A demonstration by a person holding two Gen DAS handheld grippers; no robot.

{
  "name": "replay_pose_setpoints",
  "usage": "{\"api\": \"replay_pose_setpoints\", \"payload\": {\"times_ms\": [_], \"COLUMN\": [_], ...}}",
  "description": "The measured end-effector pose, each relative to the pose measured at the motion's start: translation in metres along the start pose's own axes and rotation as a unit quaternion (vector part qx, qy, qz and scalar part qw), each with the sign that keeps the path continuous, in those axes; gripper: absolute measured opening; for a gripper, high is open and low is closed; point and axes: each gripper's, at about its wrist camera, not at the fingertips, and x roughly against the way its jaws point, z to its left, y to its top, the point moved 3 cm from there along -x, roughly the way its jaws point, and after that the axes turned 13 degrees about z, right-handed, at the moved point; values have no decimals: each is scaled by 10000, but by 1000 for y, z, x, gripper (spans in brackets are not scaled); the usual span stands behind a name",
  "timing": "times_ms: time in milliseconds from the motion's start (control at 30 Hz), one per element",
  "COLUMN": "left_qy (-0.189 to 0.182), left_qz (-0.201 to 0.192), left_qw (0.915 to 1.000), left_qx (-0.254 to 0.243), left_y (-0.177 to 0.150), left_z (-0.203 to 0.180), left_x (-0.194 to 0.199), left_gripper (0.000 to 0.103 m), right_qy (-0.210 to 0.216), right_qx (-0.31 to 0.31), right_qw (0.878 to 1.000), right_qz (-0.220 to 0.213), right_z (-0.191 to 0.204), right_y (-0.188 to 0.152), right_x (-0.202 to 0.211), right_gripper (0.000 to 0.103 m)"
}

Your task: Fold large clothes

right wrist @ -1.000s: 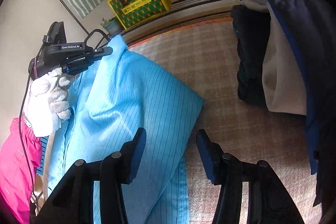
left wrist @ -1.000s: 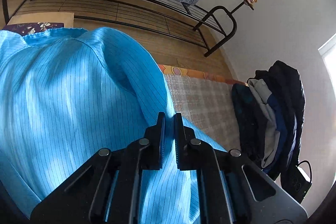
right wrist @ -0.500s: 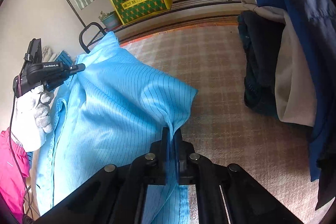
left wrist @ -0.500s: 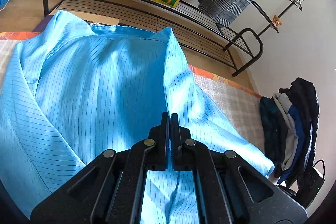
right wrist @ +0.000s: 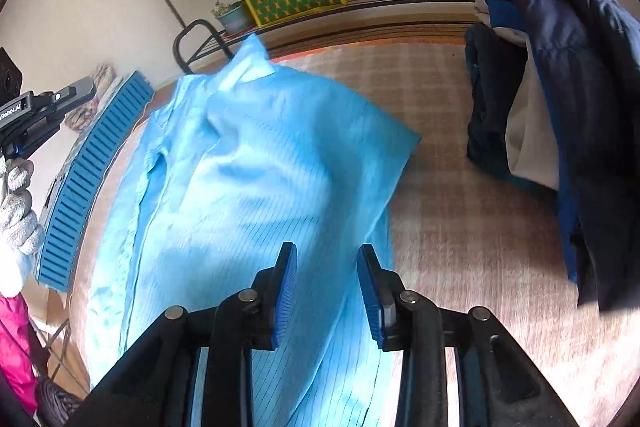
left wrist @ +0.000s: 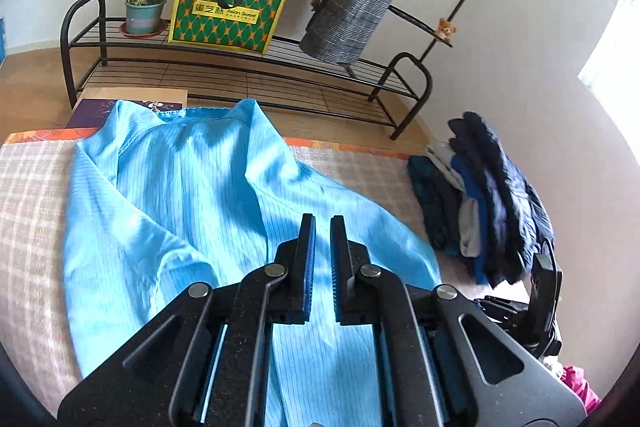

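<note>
Only the right wrist view shows the gloved hand point(right wrist: 16, 203) and a blue slatted crate point(right wrist: 86, 183) at the mat's left edge; only the left wrist view shows the teddy point(left wrist: 445, 27) on the rack point(left wrist: 248, 65).

1 shirt point(left wrist: 192, 211), light blue with thin dark pinstripes, lies spread on the checked woven mat point(left wrist: 28, 195), collar toward the rack. 1 pile point(left wrist: 480, 199) of dark clothes sits to its right.

Left gripper point(left wrist: 322, 223) is released, a narrow gap between its ribbed blue pads, above the cloth. Right gripper point(right wrist: 327, 259) is spread wide, holding nothing.
</note>
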Motion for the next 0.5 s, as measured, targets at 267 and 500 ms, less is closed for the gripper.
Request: {"api": "replay_pose_setpoints", "payload": {"times_ms": [267,500], "left_qy": [108,260], "left_qz": [-106,153], "left_qw": [9994,9994], "left_qx": [-298,163], "left_y": [-111,-207], "left_z": [-7,41], "left_x": [97,118], "left_gripper": [20,21], "right_qy": [50,-315], "right_qx": [590,505], "right_qw": [9930,9902], "right_qz": [1025,1262], "right_z": [33,32], "right_y": [-141,-206], "right_x": [11,5], "right_gripper": [35,34]}}
